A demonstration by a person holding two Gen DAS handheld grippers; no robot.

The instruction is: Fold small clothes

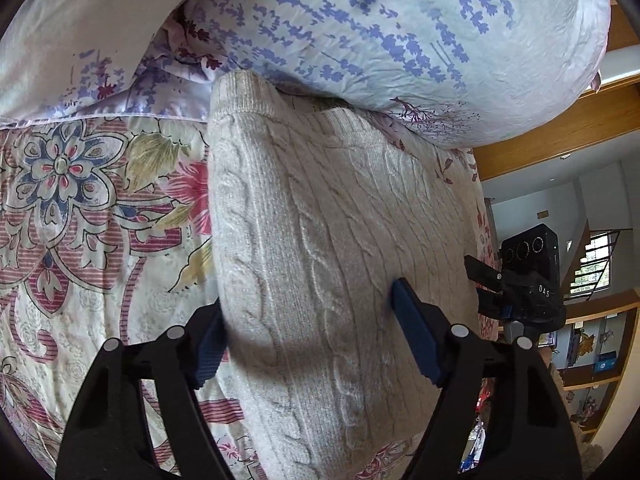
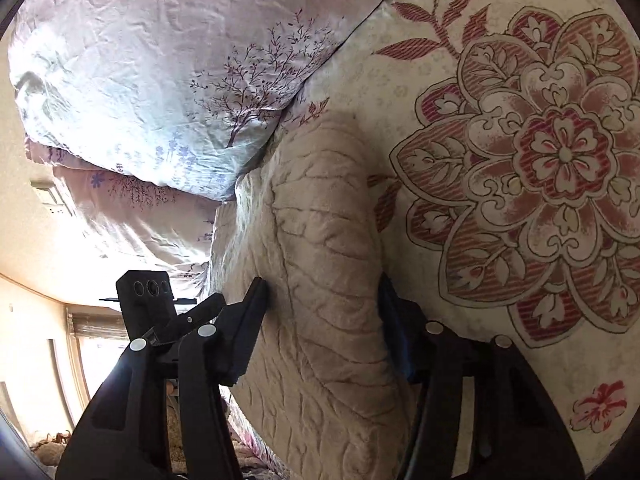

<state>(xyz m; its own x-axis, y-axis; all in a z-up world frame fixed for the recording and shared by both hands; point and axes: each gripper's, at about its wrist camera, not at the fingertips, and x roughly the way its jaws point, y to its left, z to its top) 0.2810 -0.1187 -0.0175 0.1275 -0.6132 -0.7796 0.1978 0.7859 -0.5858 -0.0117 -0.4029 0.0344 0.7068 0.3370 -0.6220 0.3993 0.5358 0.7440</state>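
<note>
Between the fingers of the left gripper point(image 1: 308, 336) lies a cream cable-knit sweater point(image 1: 320, 248), folded into a thick band that runs away from the gripper across a bedspread printed with red and blue flowers point(image 1: 80, 208); the gripper's blue-padded fingers point(image 1: 416, 336) straddle the near part of the knit, the one on the right of the view resting on top of the fabric and the one on the left pressed in at its edge, so the gripper stands part open around the sweater, and whether it truly pinches the knit I cannot tell; beyond the fingertips the far end of the sweater tucks under a pale quilt with a lavender sprig print point(image 1: 400, 40); off to the right of this gripper the right gripper point(image 1: 520, 292) shows at the sweater's other edge; seen from the right wrist, the right gripper point(image 2: 324, 300) straddles a raised fold of the same sweater point(image 2: 320, 240), its left finger touching the knit and its right finger half hidden behind the bulge, so a firm grip cannot be confirmed; to its left the left gripper point(image 2: 168, 312) is visible, and to its right spreads the flowered bedspread point(image 2: 540, 160).
</note>
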